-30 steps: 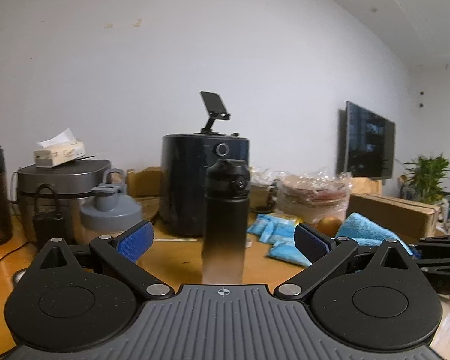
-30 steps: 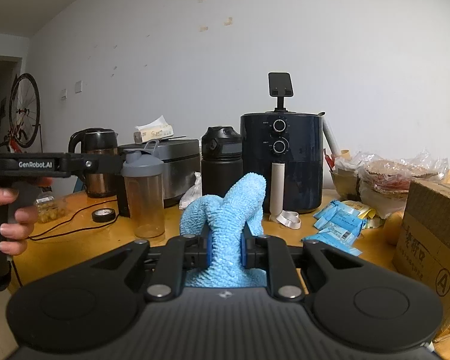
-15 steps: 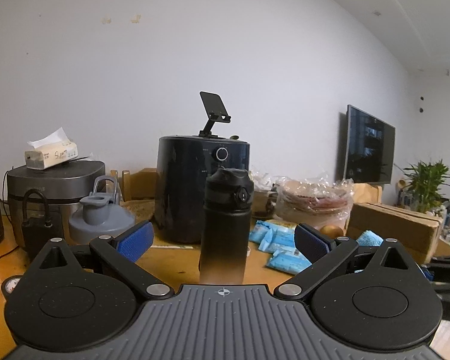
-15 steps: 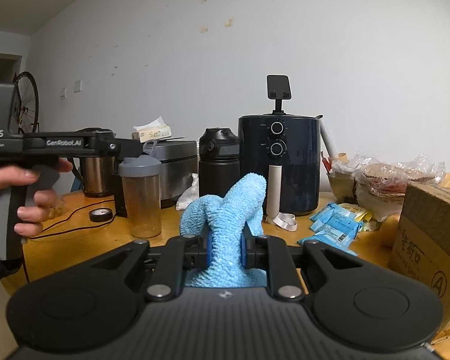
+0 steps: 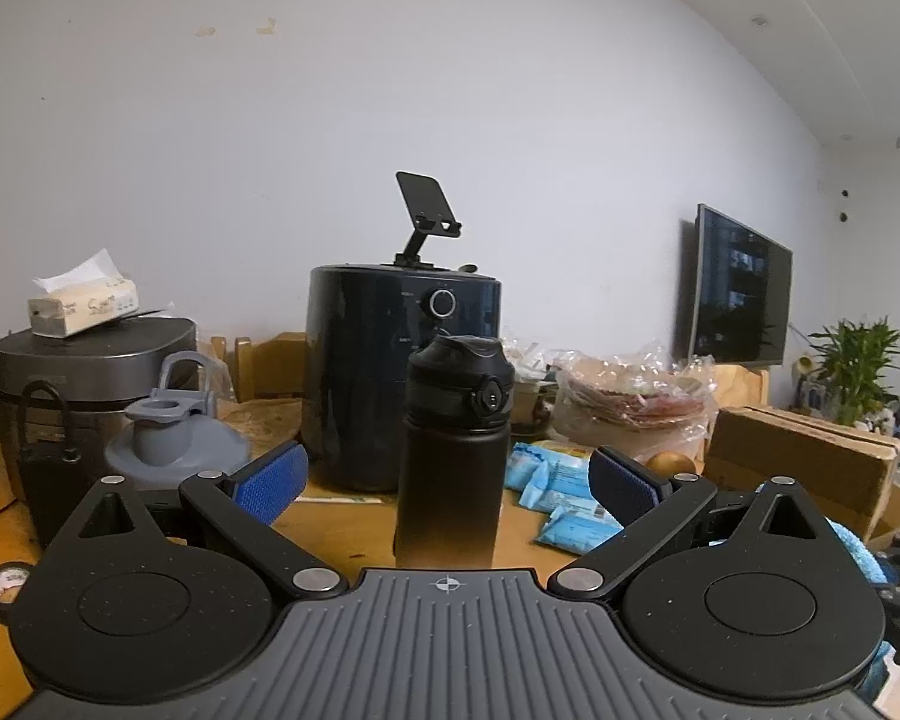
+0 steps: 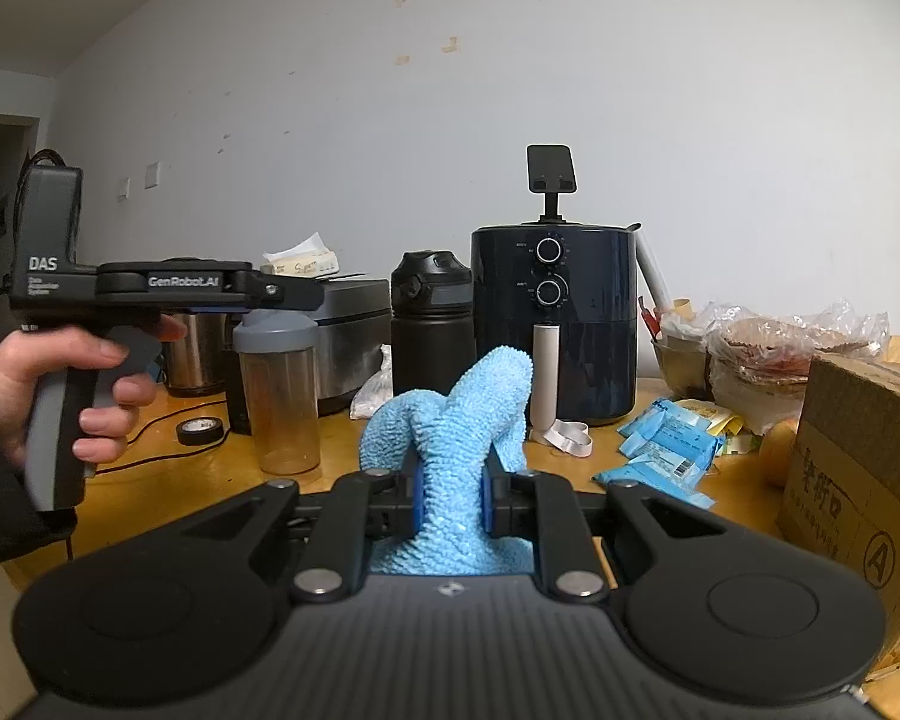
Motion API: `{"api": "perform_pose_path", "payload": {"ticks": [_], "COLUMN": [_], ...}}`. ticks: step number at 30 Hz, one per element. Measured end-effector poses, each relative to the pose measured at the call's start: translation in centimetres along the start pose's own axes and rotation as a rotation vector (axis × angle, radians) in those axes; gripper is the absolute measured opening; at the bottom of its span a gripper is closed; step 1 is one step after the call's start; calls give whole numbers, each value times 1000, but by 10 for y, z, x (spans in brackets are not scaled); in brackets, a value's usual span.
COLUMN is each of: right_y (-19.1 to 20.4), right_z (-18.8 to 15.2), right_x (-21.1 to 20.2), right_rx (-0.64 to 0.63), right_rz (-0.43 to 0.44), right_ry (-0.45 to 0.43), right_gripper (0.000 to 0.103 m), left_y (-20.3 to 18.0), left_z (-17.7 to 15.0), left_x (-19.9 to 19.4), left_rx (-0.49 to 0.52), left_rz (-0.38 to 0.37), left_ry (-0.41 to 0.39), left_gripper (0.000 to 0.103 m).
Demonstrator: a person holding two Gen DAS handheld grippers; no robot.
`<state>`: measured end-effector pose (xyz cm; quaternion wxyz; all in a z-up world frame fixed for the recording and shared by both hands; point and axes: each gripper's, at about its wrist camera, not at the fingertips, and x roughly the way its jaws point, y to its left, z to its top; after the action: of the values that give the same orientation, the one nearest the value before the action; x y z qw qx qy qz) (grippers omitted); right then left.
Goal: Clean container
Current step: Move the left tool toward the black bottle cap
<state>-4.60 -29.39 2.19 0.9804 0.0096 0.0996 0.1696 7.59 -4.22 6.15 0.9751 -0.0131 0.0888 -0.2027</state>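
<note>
We have raised the left gripper [image 5: 447, 483], jaws spread, level with the black bottle [image 5: 453, 450] at frame centre. The right gripper [image 6: 450, 495] clamps the blue cloth [image 6: 450, 420]; wiping appears near.

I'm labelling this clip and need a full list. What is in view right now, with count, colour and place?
black bottle: 1, black, upright, centred between the open left fingers
air fryer: 1, dark blue, behind the bottle
phone stand: 1, black, on the air fryer
shaker bottle: 1, clear with grey lid, left of the black bottle
rice cooker: 1, grey, far left
tissue pack: 1, white, on the cooker
blue packets: several, table right
cardboard box: 1, brown, right edge
tape roll: 1, black, by the shaker
table: 1, wooden
cloth: 1, light blue, clamped in the right gripper
left gripper: open
right gripper: shut on cloth
hand: 1, holding the left gripper's handle
</note>
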Motion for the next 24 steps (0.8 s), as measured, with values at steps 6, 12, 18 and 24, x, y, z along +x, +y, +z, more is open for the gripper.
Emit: {"api": "perform_pose_path", "payload": {"ticks": [6,12,18,24], "right_y": [-2,-5,-8,-12], "right_z": [-1,-3,-4,-5], "right_x": [1,3,6,7], "right_rx": [6,12,20,29], "right_rz": [2,4,6,3], "right_ry": [0,1,1,-1], "right_gripper": [11,11,11,11], "left_y": [2,1,-6,-7], "left_z": [0,0,1,2], "left_x": [15,32,48,62], "left_rx": [-9,-13,16,8], "left_rz": [-20,-40,-37,-47], "left_ry": [-14,-15,-28,-35], "left_gripper": [103,103,103,103]}}
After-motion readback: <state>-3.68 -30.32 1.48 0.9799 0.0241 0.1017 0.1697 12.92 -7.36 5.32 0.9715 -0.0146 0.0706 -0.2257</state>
